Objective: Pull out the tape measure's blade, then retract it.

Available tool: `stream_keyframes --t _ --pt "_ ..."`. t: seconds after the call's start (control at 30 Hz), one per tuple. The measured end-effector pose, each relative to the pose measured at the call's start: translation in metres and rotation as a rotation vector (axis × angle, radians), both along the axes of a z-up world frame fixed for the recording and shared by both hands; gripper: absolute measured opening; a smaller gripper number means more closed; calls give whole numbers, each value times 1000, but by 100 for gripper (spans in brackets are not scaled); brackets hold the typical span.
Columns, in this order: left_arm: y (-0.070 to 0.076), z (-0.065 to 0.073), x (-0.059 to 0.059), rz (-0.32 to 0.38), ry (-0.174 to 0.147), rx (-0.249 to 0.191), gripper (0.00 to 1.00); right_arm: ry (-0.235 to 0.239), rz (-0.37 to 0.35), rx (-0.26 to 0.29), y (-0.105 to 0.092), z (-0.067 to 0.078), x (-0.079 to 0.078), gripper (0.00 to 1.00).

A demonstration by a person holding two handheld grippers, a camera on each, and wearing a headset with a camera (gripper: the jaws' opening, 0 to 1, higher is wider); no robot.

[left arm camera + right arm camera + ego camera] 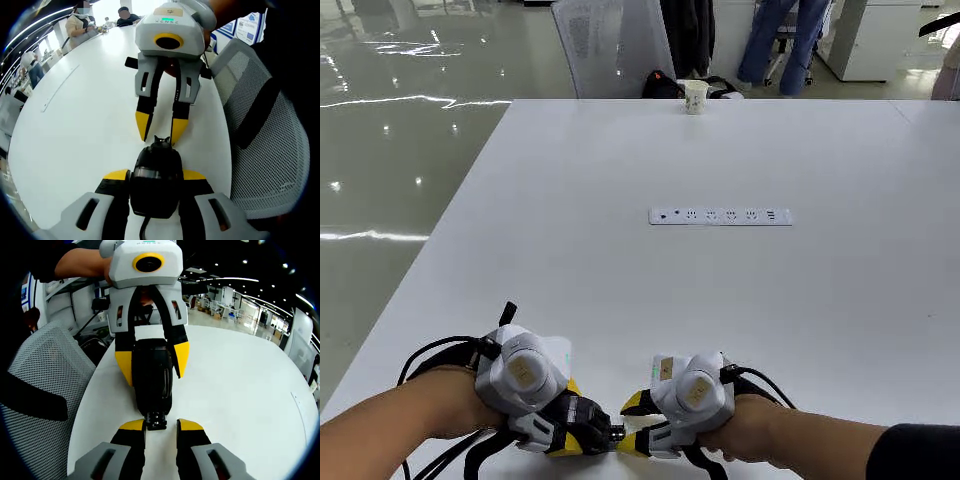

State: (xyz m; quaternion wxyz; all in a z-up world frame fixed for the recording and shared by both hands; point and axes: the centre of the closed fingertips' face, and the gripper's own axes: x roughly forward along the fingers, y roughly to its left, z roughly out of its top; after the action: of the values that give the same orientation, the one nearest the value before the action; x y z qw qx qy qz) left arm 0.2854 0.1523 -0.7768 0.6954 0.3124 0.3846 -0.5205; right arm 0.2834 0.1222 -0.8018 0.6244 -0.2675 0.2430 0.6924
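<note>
At the table's near edge, the left gripper clamps the black tape measure, the right gripper's jaws stand apart flanking its blade tip, and white tabletop stretches ahead to the power strip.

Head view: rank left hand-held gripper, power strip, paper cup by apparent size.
1. left hand-held gripper, nearest the camera, so inflated.
2. power strip, mid-table.
3. paper cup, at the far edge of the table, so it looks small.
</note>
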Motion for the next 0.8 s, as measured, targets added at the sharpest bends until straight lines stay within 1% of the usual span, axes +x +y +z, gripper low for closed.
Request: stream_keyframes --t 0.17,0.23,0.37,0.43,0.47,0.53,0.57,0.6,0.63,0.7,0.8 --pt "0 0 0 -1 2 4 32 9 17 1 4 -1 -6 19" --pt "0 0 0 1 3 4 32 12 16 -2 7 -2 -7 13" --pt "0 0 -1 4 3 3 32 14 6 -9 6 -2 -6 13" --pt "0 0 -1 4 4 2 32 22 -11 -12 6 -2 -6 13" --pt "0 0 -1 5 5 1 32 22 -17 -23 5 -3 -6 13" --pt "0 0 -1 5 5 1 32 -5 -3 -42 3 -8 -6 13" --pt "0 0 -1 5 5 0 32 -13 1 -28 5 -6 -5 13" --pt "-1 0 -1 5 5 0 32 2 -12 -30 4 -5 -4 13" --pt "-1 0 -1 5 5 1 32 6 -14 -31 5 -6 -4 13" --pt "-1 0 -1 3 5 3 32 -8 0 -32 5 -6 -4 13" --pt "0 0 -1 3 4 3 32 -12 8 -31 5 -6 -5 13"
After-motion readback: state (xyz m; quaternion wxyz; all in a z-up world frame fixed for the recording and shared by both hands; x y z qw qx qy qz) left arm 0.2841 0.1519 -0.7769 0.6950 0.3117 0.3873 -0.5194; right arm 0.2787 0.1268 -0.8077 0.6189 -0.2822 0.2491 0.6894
